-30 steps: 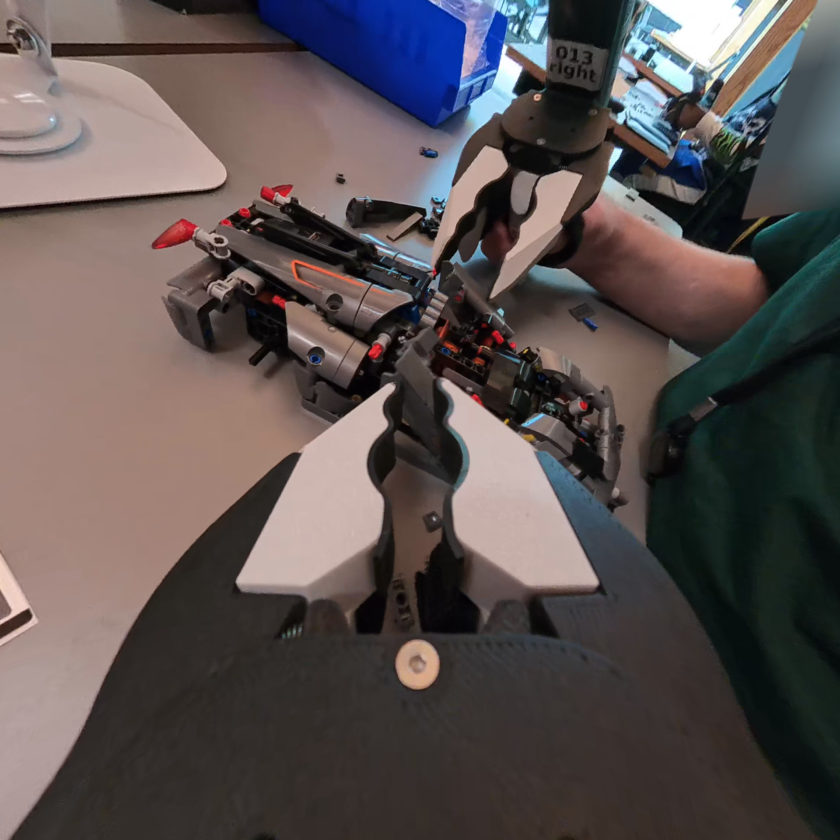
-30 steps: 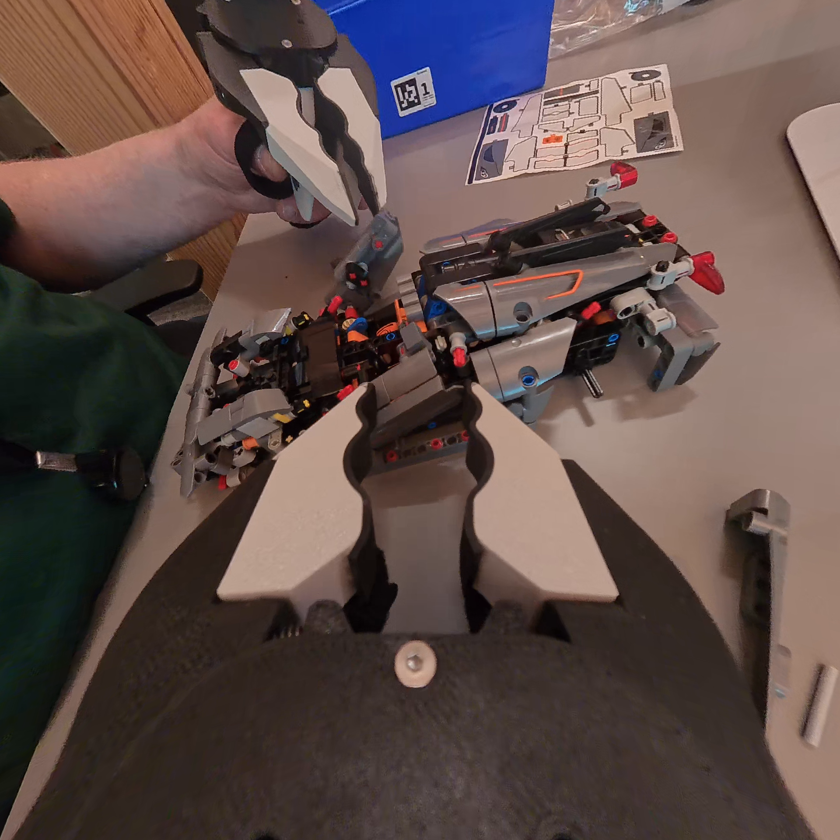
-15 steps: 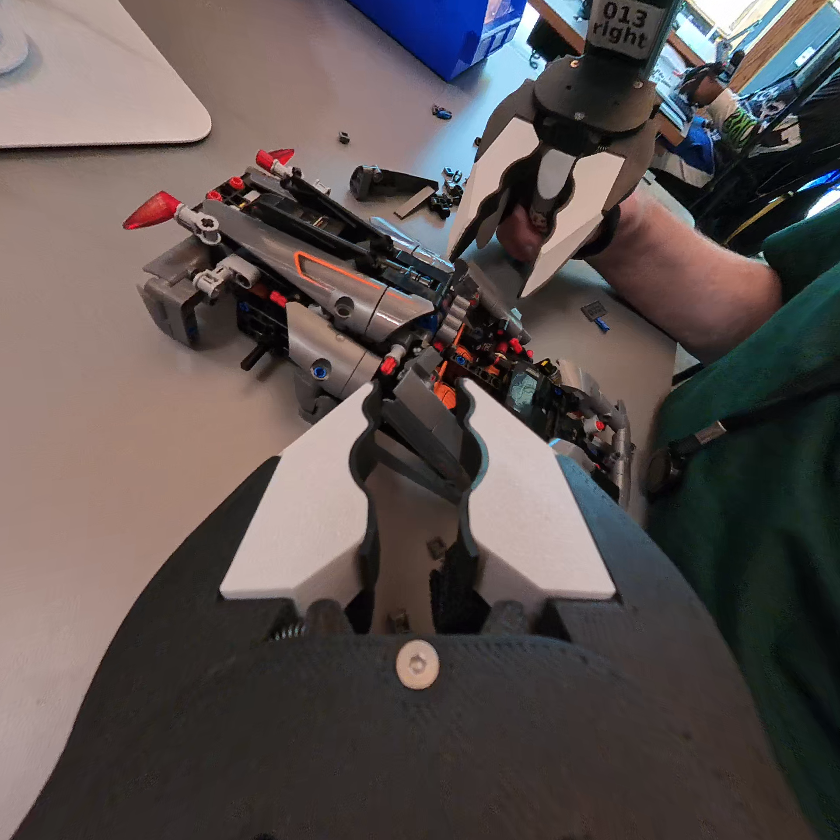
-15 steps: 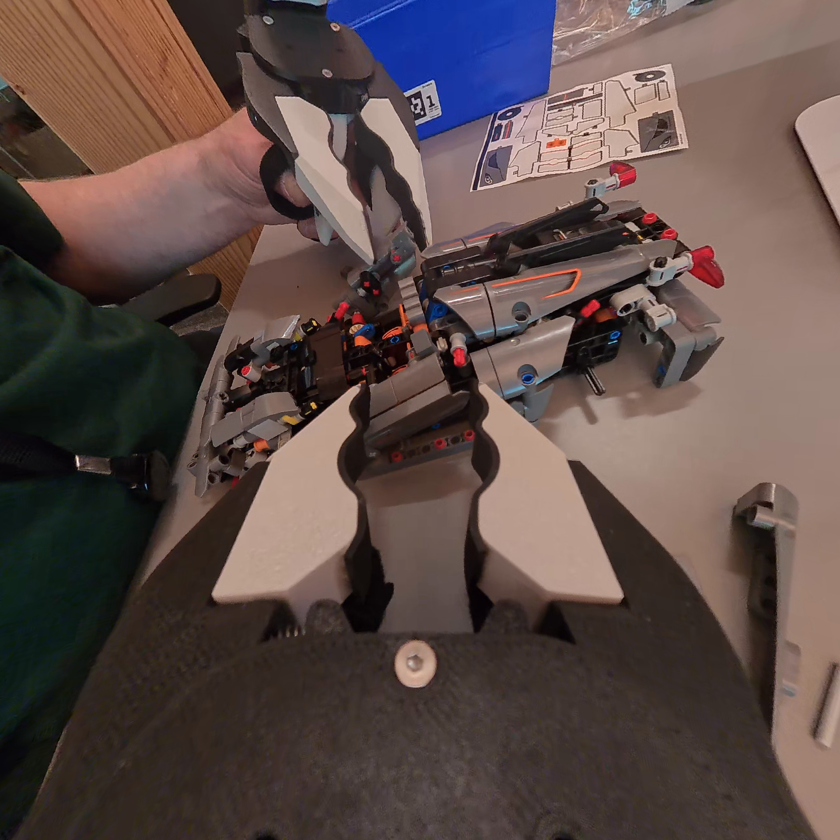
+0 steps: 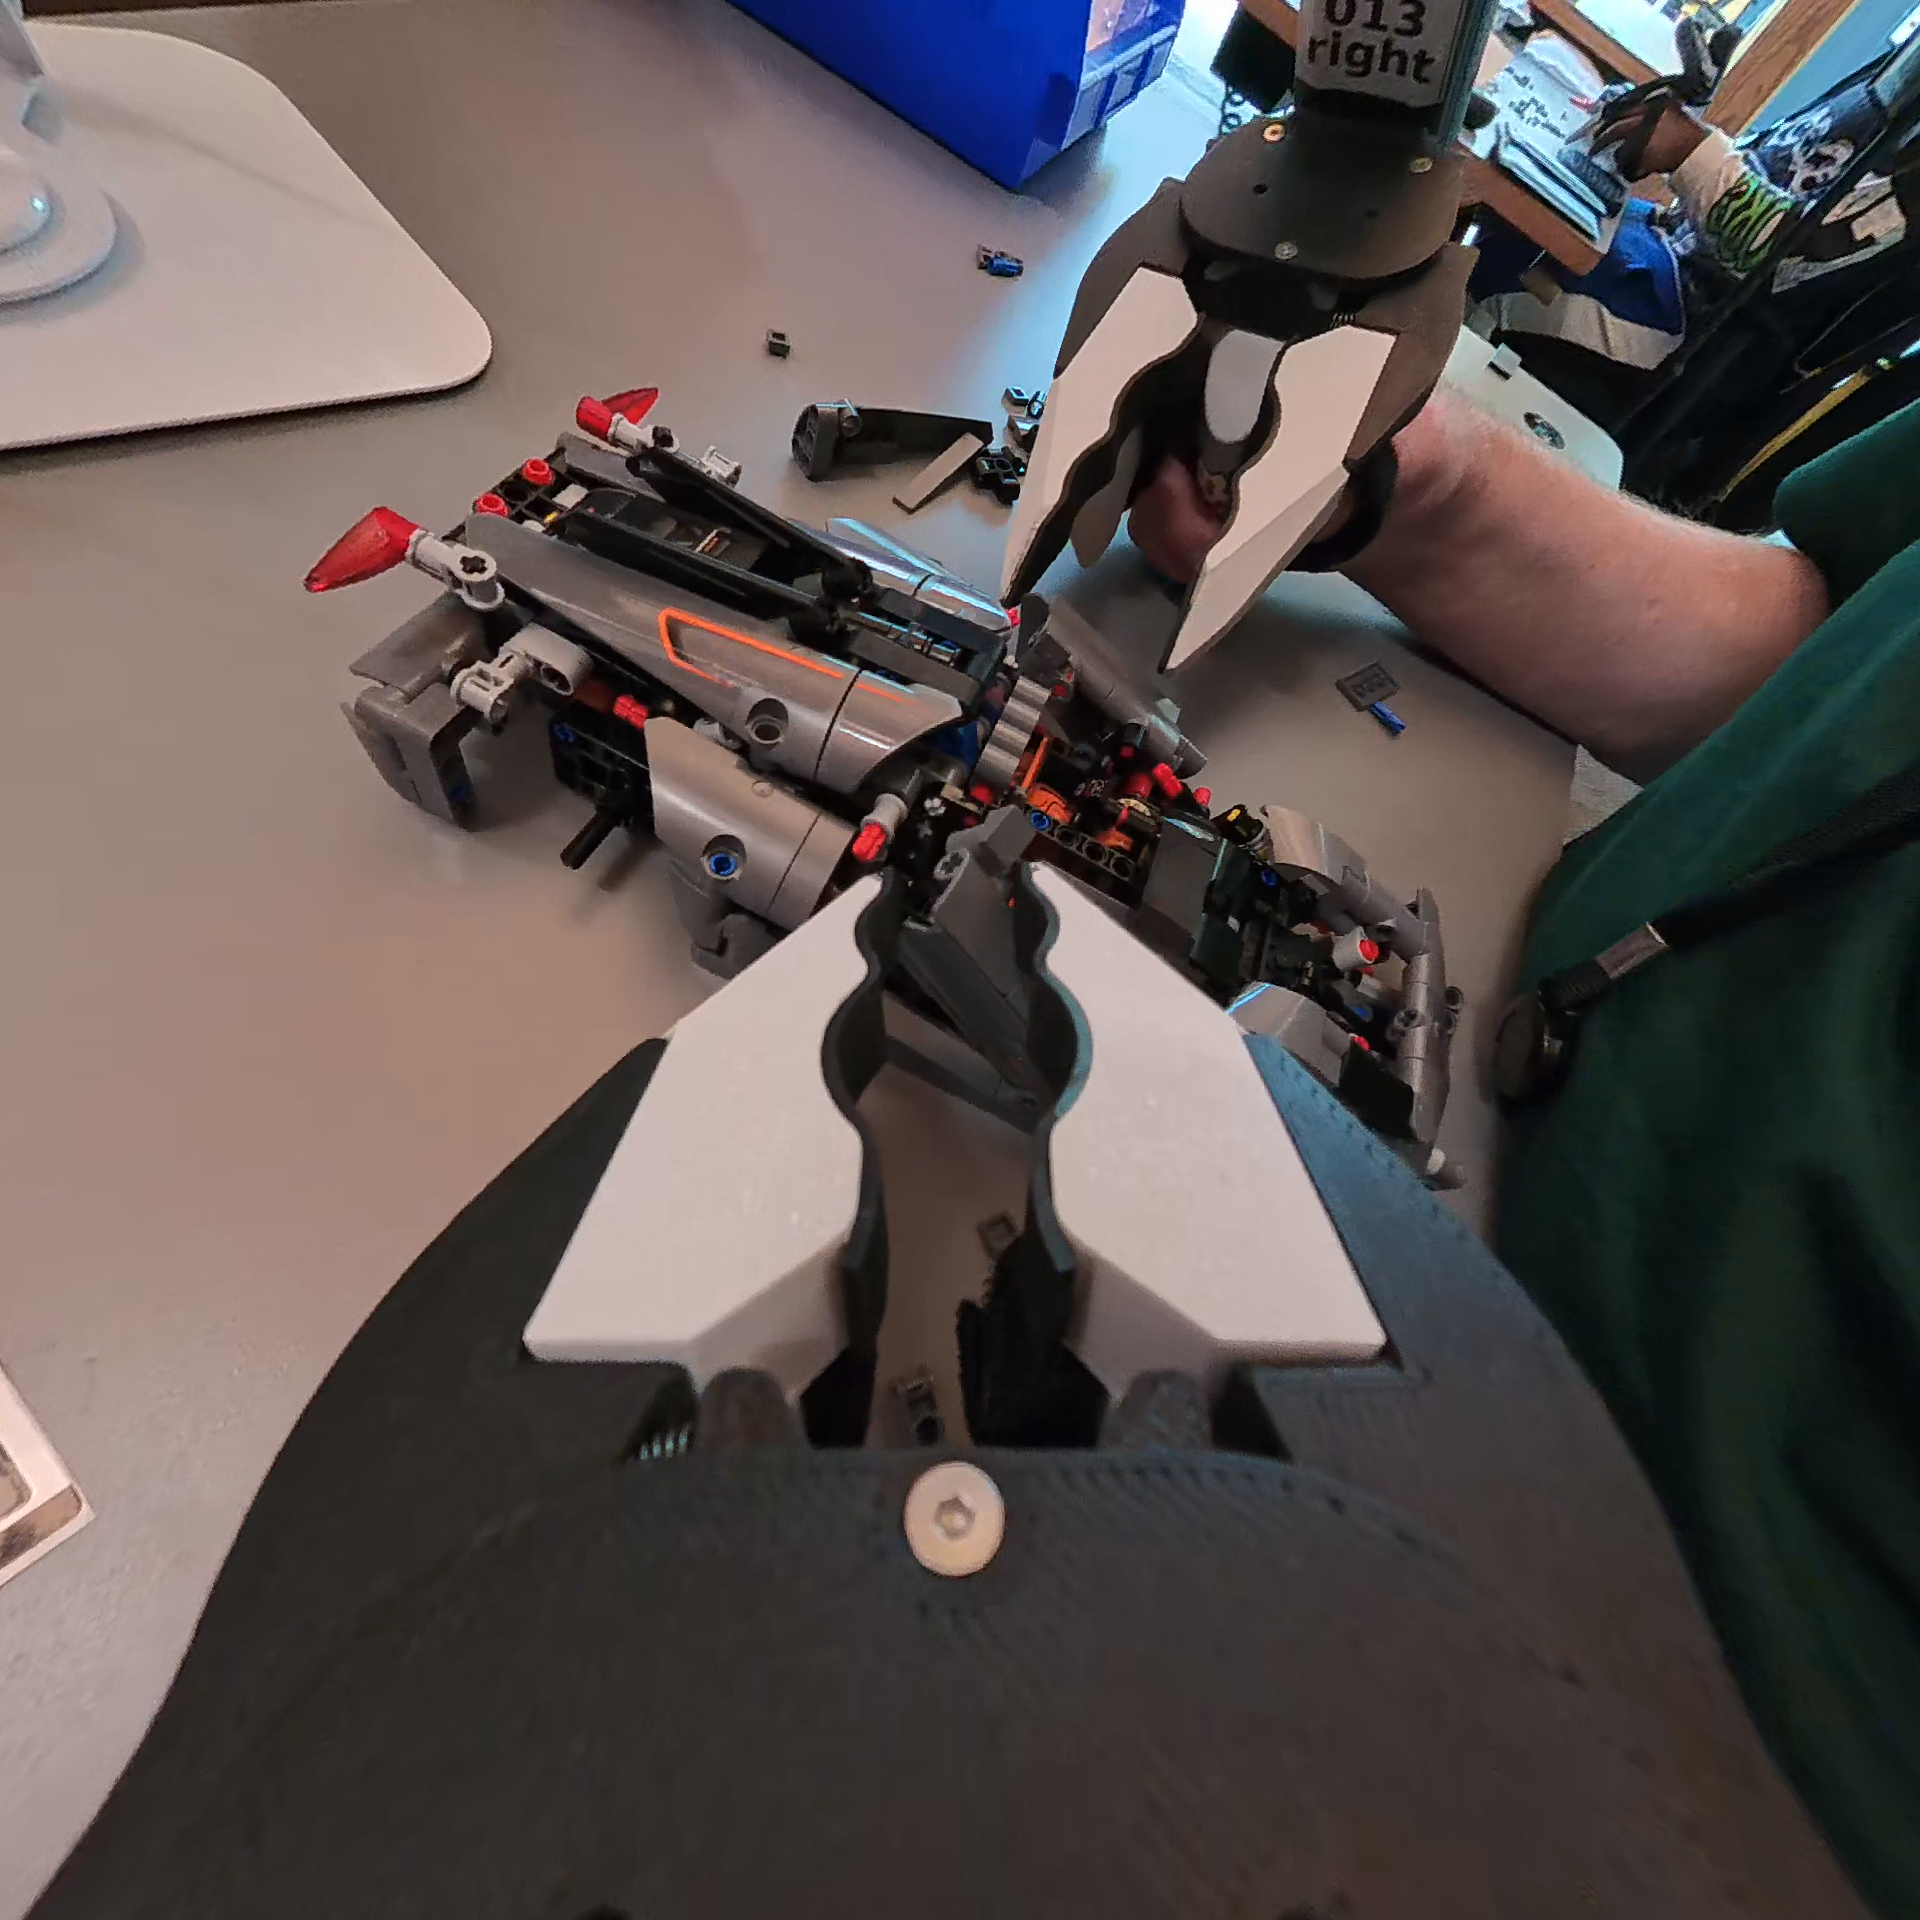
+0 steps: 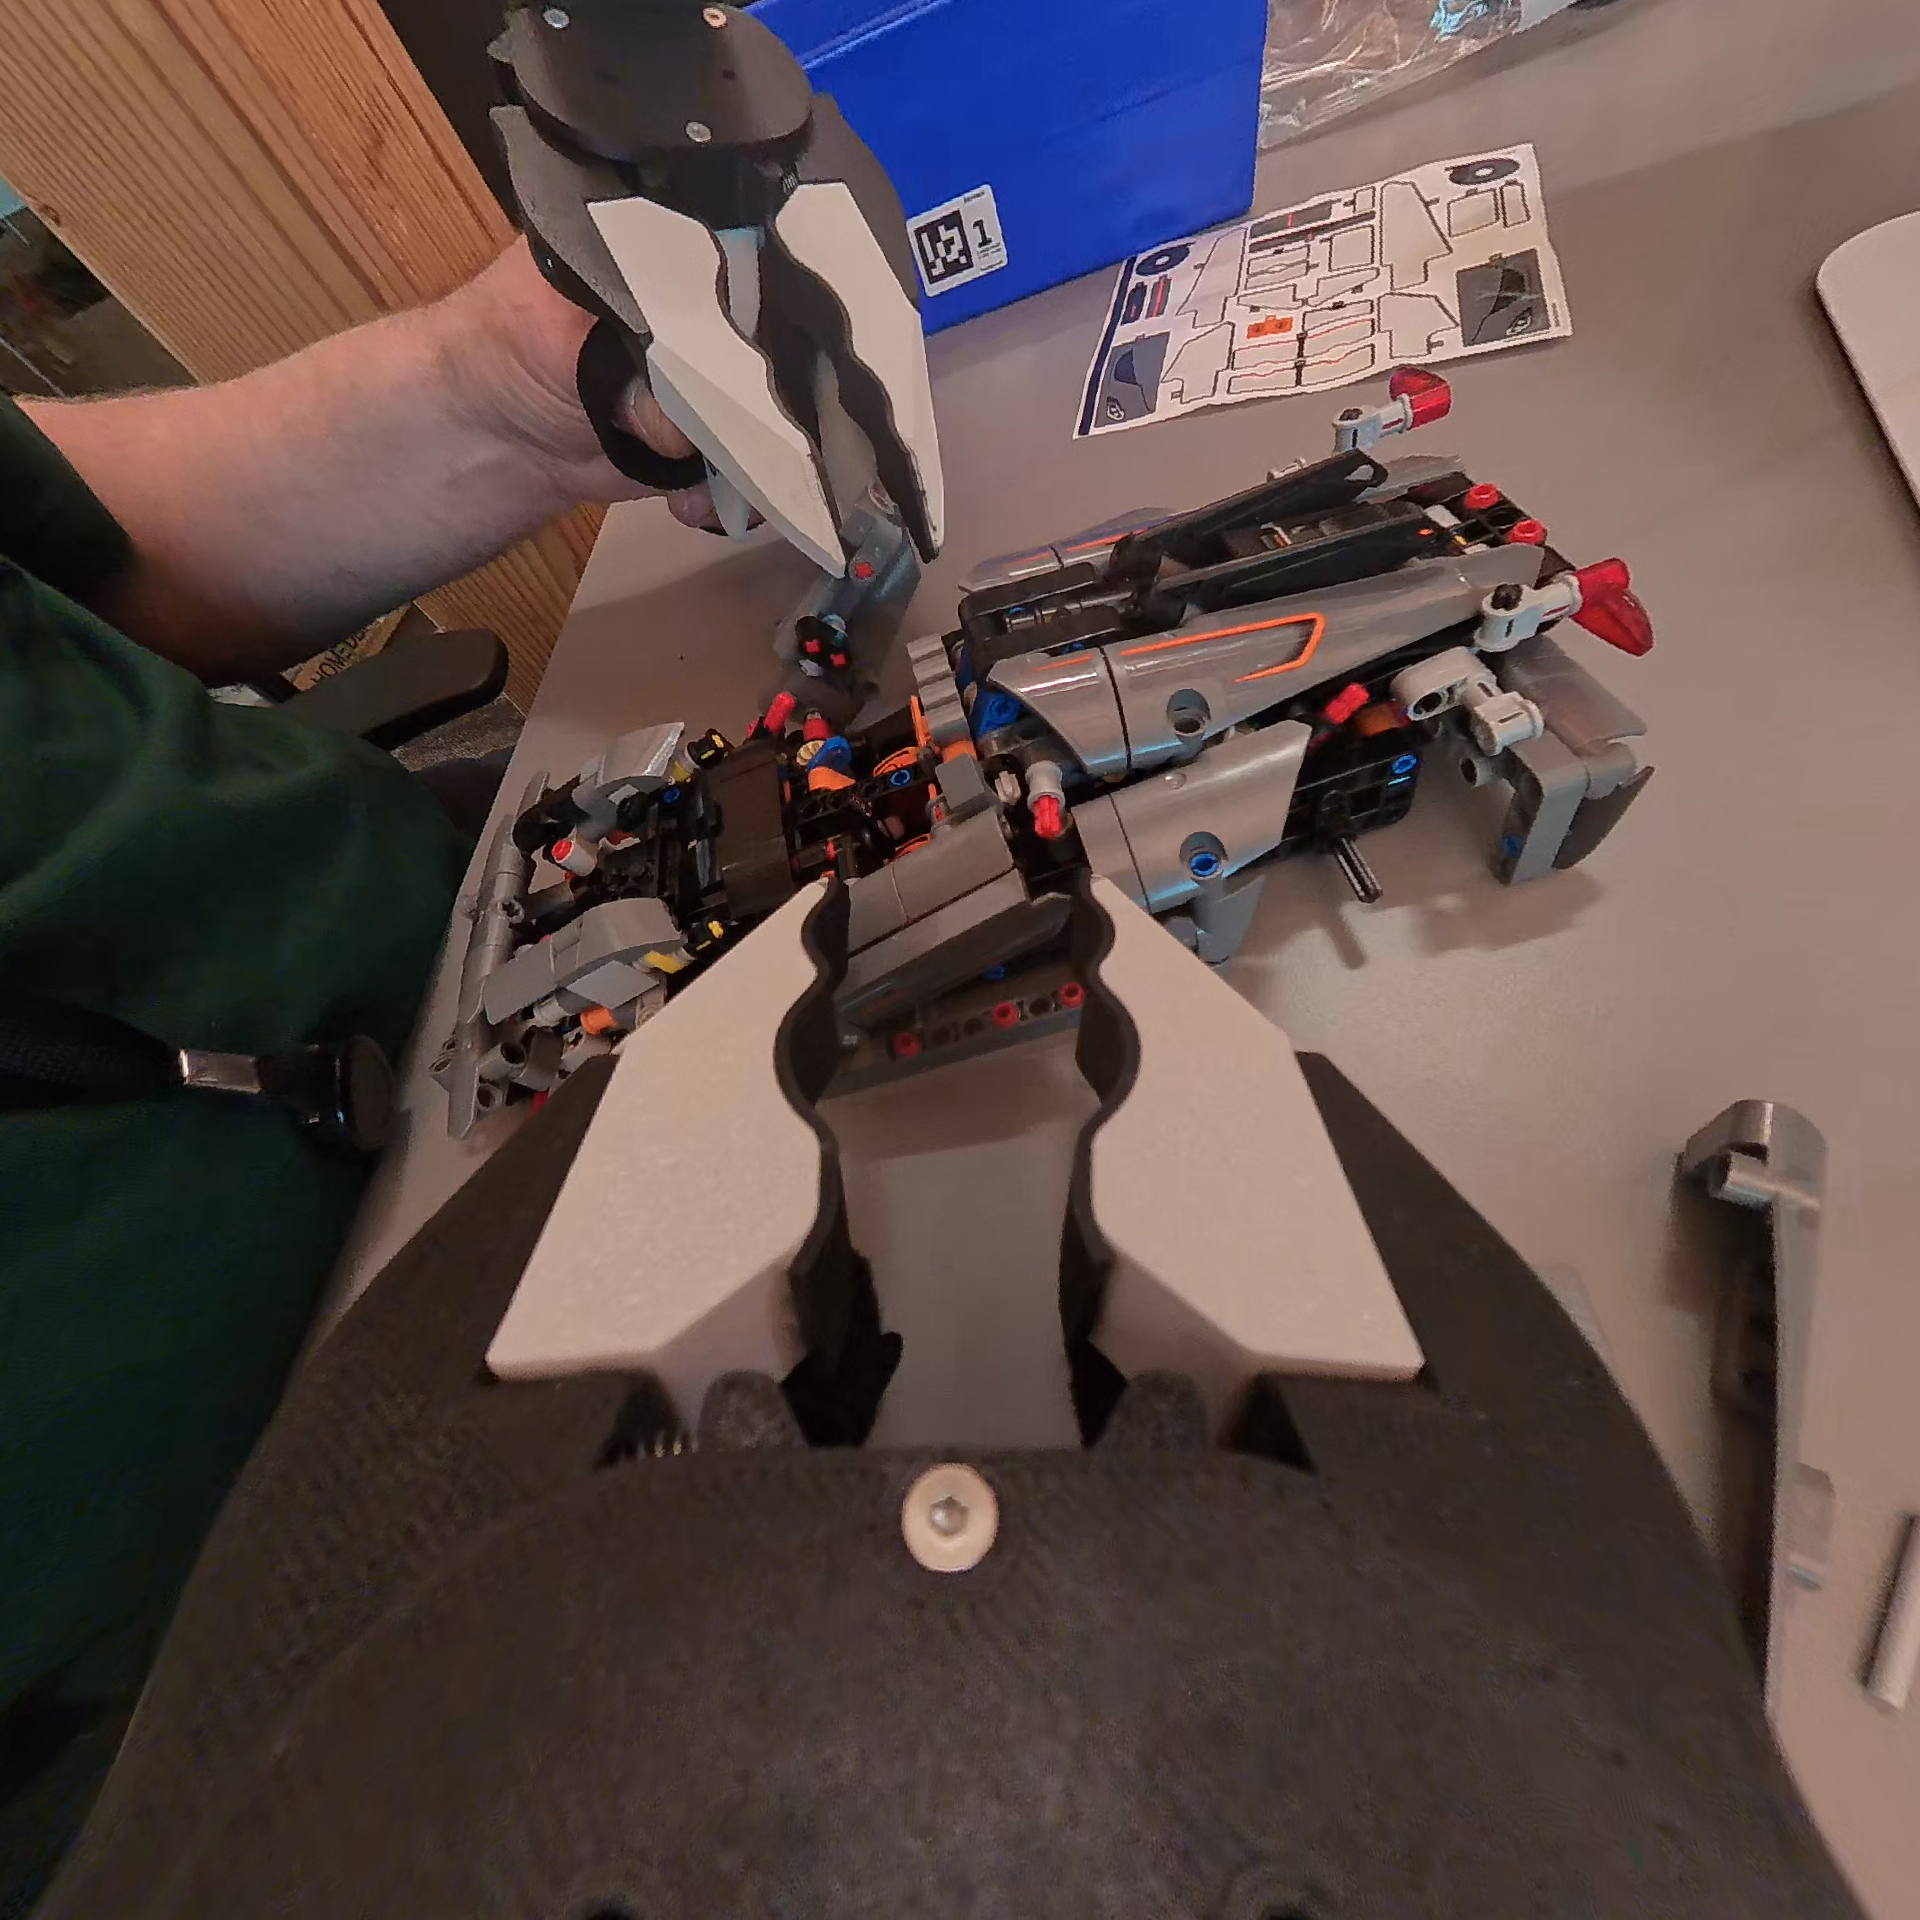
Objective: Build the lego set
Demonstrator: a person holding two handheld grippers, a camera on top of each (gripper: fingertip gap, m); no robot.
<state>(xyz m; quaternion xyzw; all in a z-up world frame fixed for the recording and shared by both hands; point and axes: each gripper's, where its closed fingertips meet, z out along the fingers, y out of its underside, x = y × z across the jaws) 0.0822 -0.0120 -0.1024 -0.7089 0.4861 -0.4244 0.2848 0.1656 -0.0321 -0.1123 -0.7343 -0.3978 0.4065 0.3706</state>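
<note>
A grey, black and orange lego car (image 5: 727, 665) with red tips lies on the grey table (image 5: 208, 935). My left gripper (image 5: 961, 894) is shut on a loose grey panel (image 5: 971, 966) with red pins and holds it against the car's middle. In the right wrist view this gripper (image 6: 883, 556) comes down from the upper left with the panel (image 6: 862, 603) tilted beside the car (image 6: 1195, 665). My right gripper (image 6: 961, 894) is shut on the car's grey side panel (image 6: 945, 925). It also shows in the left wrist view (image 5: 1091, 629), on the car's far side.
A blue bin (image 6: 1039, 125) and a sticker sheet (image 6: 1330, 281) lie behind the car. A white stand base (image 5: 208, 260) is at the far left. Loose dark parts (image 5: 883, 436), a grey beam (image 6: 1766, 1299) and a grey pin (image 6: 1896, 1621) lie around. A person in green sits at the table edge. Spacing between my two grippers at the tips: around 10 centimetres.
My left gripper has carried the grey panel down and in toward the car's middle. The right gripper has kept its hold on the side panel, and the car has stayed put.
</note>
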